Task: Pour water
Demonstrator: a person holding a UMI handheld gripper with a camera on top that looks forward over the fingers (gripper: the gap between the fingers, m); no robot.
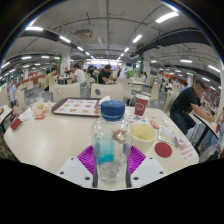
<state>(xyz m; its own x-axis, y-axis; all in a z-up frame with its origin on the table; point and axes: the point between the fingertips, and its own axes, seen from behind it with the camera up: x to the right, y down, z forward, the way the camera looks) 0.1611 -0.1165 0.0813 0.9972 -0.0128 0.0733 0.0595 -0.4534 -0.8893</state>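
Note:
A clear plastic water bottle (111,150) with a blue cap stands upright between my fingers. The purple pads (87,158) press against both of its sides, so my gripper (112,162) is shut on the bottle. A little water shows in its lower part. Just right of the bottle, beyond my right finger, a pale yellow translucent cup (144,133) stands on the white table (50,140). I cannot tell whether the bottle's base rests on the table or hangs just above it.
A red round coaster or lid (163,149) lies right of the cup. Farther back are a dark tray (78,106) and a red cup (141,104). A person in black (188,105) sits at the right, and others sit at tables behind.

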